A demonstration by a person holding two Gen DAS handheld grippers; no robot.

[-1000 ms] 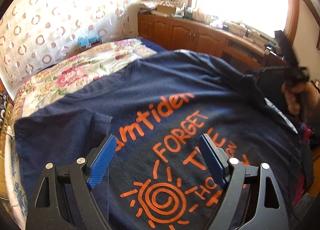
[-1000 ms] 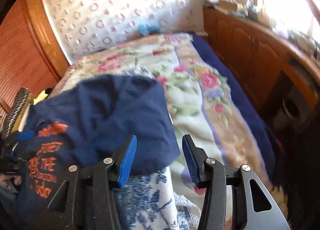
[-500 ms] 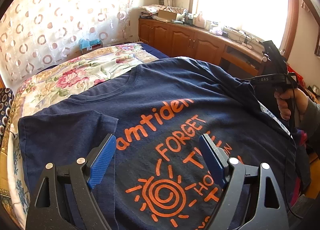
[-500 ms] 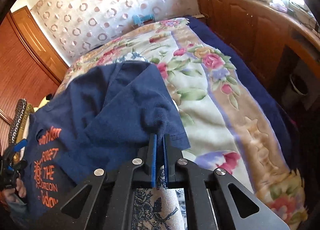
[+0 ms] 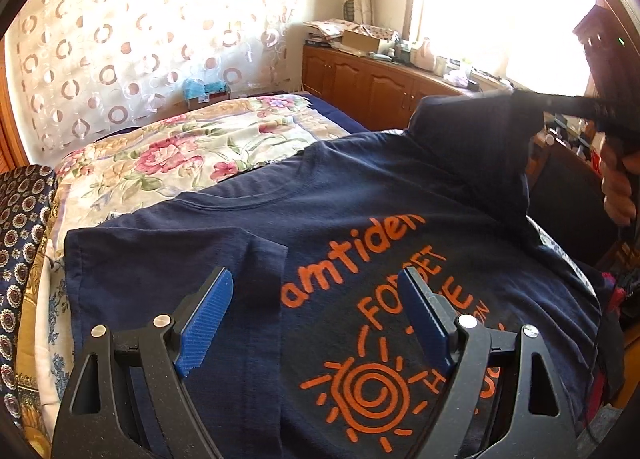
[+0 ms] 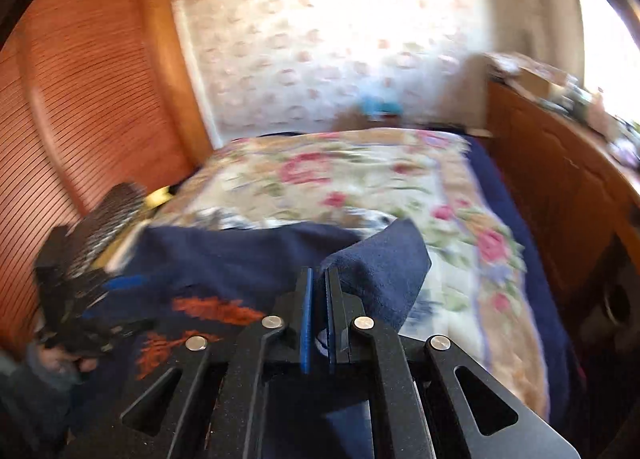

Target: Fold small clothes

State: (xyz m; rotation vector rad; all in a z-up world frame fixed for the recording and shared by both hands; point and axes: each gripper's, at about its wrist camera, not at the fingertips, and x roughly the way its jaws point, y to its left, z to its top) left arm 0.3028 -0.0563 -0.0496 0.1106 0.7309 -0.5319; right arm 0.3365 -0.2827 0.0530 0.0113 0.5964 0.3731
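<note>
A navy T-shirt with orange print lies face up on the bed. My left gripper hovers just above its chest and folded left sleeve, open, with nothing between the pads. My right gripper pinches the right sleeve between its blue pads and holds it lifted off the bed; its jaws are opening slightly with the fabric still clamped. In the left wrist view the raised sleeve hangs from the right gripper at the upper right, held by a person's hand.
A floral bedspread covers the bed beyond the shirt. Wooden cabinets with clutter on top run under the window on the right. A dark patterned cloth lies at the left edge, and a slatted wooden door stands behind.
The right gripper shut on the shirt's right sleeve and lifted it up off the bed. The left gripper stayed open and drifted a little over the shirt.
</note>
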